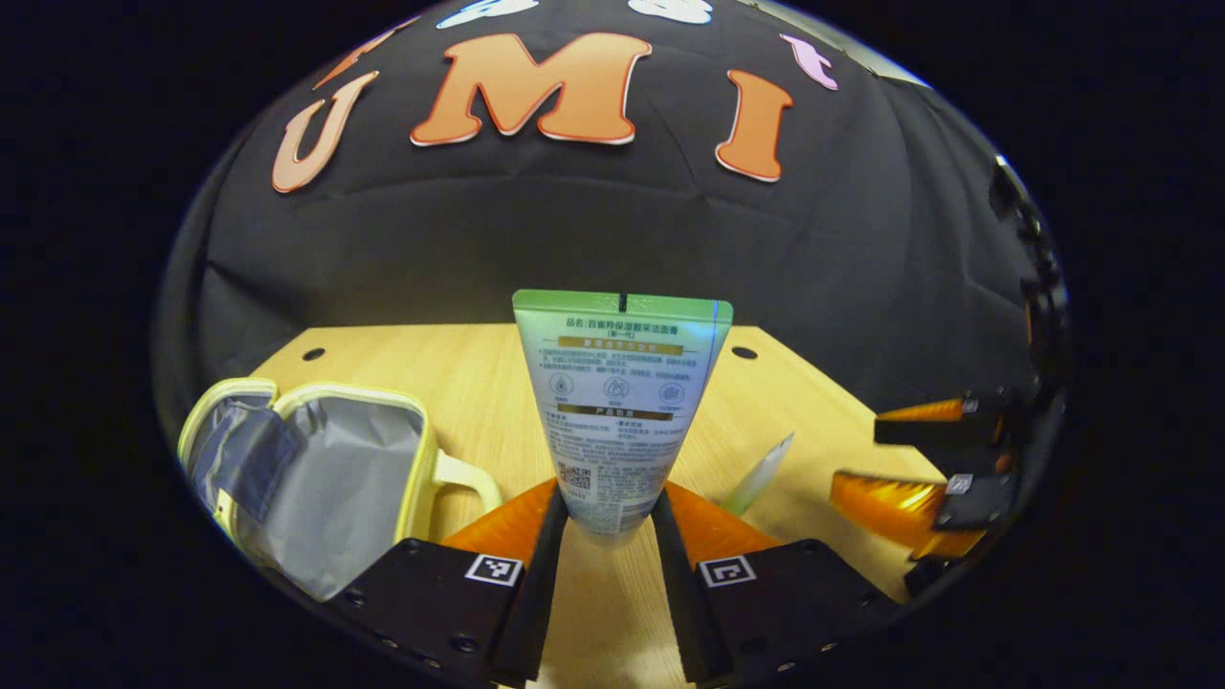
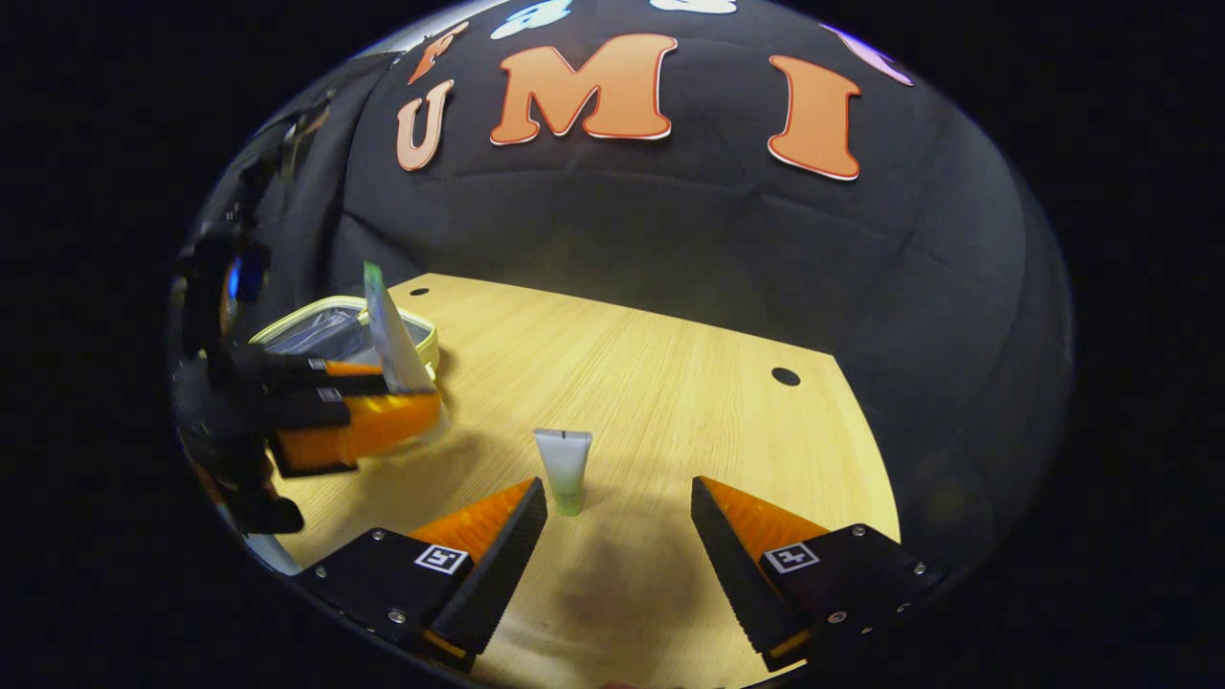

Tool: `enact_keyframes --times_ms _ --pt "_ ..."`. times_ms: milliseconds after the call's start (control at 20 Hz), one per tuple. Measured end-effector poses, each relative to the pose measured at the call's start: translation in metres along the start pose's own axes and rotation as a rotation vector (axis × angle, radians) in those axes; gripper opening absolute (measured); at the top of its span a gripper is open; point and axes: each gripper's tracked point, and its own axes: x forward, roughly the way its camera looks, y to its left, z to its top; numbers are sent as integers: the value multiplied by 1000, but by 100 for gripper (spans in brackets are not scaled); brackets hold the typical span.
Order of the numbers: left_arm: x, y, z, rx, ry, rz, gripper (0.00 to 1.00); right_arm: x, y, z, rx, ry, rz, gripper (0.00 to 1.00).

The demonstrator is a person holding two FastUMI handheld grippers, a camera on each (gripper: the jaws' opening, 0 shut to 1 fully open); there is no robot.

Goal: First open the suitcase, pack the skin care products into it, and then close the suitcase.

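- Clamped low between the left gripper's [image 1: 611, 522] two fingers: a large green-and-white tube [image 1: 620, 402], standing upright, sealed flat end up, lifted clear of the worktop [image 1: 478, 383].
- Seen from the right gripper view: same tube [image 2: 390, 335] held just in front of the suitcase [image 2: 335, 330], near the worktop's far left corner.
- Lying open toward the worktop's left edge in the left gripper view: small pale-yellow suitcase [image 1: 316, 478], grey lining showing, handle pointing right, nothing visible inside.
- Second product, a small white-and-green tube [image 2: 565, 469], resting on the worktop toward the near edge, just ahead of the right gripper [image 2: 617, 522] and closer to its left finger; glimpsed in the left gripper view [image 1: 761, 474] past the held tube.
- Right gripper fingers spread wide, holding nothing, apart from the small tube.
- Step in hand, as a judgement: packing. Opening looks done; first product gripped, not yet inside.
- Next move likely calls for swinging the large tube left over the open case, lowering it onto the lining, then letting go.
- Small tube to follow; closing comes last.
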Motion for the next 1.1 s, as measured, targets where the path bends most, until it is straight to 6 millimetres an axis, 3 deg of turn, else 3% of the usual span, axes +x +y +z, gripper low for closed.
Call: enact_keyframes --times_ms 200,400,500,600,650,700,800,1000,1100 --pt "-38 26 48 5 -63 74 53 27 14 -13 21 36 52 97" --pt "-67 50 70 22 -86 149 52 52 31 -26 54 72 102 96" --pt "-77 57 76 23 -92 175 53 66 37 -29 68 81 115 91" --pt "-89 65 78 34 -98 203 53 81 43 -26 82 69 130 82" --pt "-93 69 78 36 -94 212 52 88 45 -30 82 74 130 70" --pt "-97 74 79 37 -93 225 52 94 45 -33 83 86 124 72" --pt "-102 80 79 43 -88 242 52 102 46 -40 91 101 118 55" --pt "-109 97 78 38 -84 275 52 100 47 -38 91 98 124 37" --pt "-114 106 77 33 -82 292 52 95 47 -33 92 90 129 32"
